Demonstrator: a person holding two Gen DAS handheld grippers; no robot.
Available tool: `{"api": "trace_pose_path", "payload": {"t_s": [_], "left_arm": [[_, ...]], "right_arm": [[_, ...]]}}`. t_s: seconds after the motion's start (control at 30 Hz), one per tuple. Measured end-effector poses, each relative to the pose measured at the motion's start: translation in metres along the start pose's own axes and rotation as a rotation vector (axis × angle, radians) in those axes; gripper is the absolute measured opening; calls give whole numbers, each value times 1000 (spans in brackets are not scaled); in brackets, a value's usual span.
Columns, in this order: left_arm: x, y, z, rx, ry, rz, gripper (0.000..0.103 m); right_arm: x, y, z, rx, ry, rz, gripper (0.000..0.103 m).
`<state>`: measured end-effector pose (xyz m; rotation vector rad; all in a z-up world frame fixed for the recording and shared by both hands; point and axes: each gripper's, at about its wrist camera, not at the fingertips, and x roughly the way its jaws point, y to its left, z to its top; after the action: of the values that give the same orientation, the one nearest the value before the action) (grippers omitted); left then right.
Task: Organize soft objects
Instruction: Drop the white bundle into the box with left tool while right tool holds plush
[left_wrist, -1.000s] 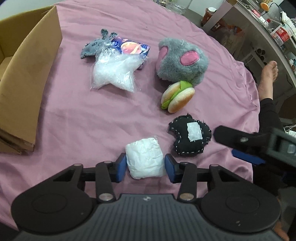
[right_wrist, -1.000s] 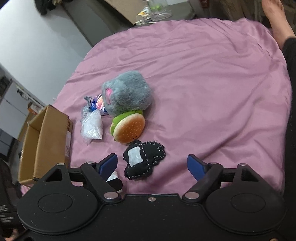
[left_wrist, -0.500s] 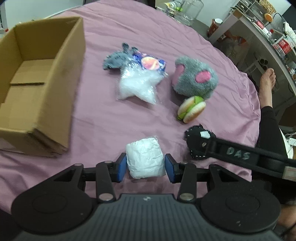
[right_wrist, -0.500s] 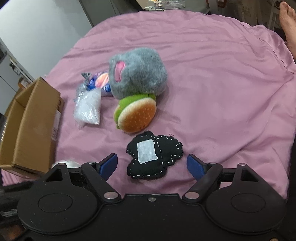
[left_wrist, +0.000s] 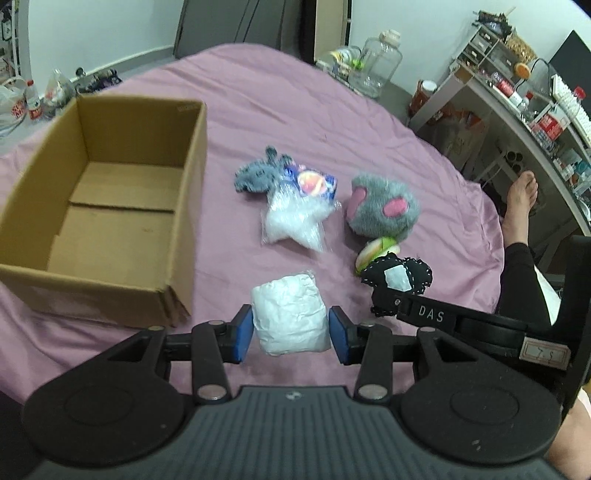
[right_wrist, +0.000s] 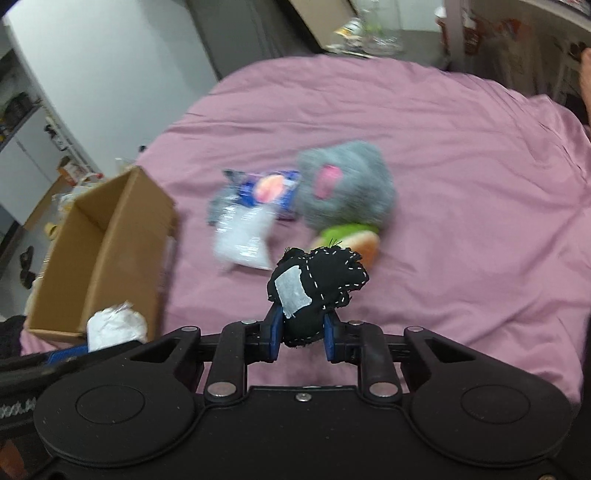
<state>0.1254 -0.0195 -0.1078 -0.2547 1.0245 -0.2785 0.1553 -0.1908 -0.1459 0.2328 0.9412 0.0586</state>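
- Left wrist view: a pink bedsheet (left_wrist: 332, 122) covers the whole work surface, and everything else lies on it.
- An open cardboard box (left_wrist: 110, 206) sits at the left with nothing visible inside.
- A grey plush with pink patches (left_wrist: 382, 206) lies right of centre, with a small burger plush (left_wrist: 375, 249) against its near side.
- A clear plastic bag of white filling (left_wrist: 295, 221) lies in the middle, overlapping a blue printed packet (left_wrist: 314, 182) and a small grey plush animal (left_wrist: 258, 173) behind it.
- The left gripper (left_wrist: 291, 332) holds a white wrapped bundle (left_wrist: 290, 314); both blue pads press its sides and the jaws stand partly apart around it.
- In the right wrist view, the right gripper (right_wrist: 302, 332) has its jaws closing on a black stitched felt toy (right_wrist: 317, 280) with a white patch; the pads pinch its lower end and the toy sticks up above them, clear of the sheet.
- A person's bare foot (left_wrist: 521, 199) shows at the right edge.
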Motion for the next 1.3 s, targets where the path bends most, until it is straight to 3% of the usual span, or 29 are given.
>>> {"api": "trace_pose_path", "payload": {"t_s": [0.47,0.9,1.3], "left_arm": [[-39,27,21,-25,-127,40,43],[-55,61,54,-56,-204,101,43],[-51,105,88,-109,-220,135,43]], "right_arm": [[-20,50,31,-43,-88,85,22],[-10,94,56,-85,-107,159,22],[13,130,73,-89,-100,199,22]]}}
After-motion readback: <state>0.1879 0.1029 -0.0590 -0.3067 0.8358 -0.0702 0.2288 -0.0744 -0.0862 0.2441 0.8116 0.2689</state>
